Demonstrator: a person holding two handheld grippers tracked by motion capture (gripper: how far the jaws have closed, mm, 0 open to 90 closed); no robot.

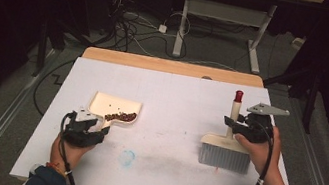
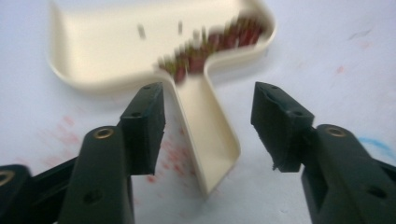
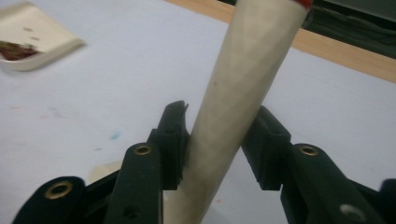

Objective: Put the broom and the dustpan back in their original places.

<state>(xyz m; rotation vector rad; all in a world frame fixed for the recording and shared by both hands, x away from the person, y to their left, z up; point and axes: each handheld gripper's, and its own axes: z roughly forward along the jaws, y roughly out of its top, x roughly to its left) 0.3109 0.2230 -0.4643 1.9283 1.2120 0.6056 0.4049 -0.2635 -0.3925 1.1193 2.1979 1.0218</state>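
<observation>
A cream dustpan (image 1: pixel 112 103) lies on the white table sheet at the left, with a heap of small dark red bits (image 1: pixel 121 116) at its near rim. In the left gripper view the dustpan (image 2: pixel 107 51) and its bits (image 2: pixel 210 44) are close ahead. My left gripper (image 2: pixel 208 100) is open, its jaws standing either side of the dustpan handle (image 2: pixel 205 126). At the right, a brush (image 1: pixel 224 153) with grey bristles stands on the sheet. My right gripper (image 1: pixel 234 125) is shut on its pale, red-tipped handle (image 3: pixel 243 84), which leans between the jaws.
The white sheet (image 1: pixel 178 90) covers a wooden table whose far edge (image 1: pixel 172 66) shows. A blue smudge (image 1: pixel 127 157) and faint pink marks stain the sheet near the front. Beyond the table are cables (image 1: pixel 128 25) and a desk frame (image 1: pixel 257 42) on the floor.
</observation>
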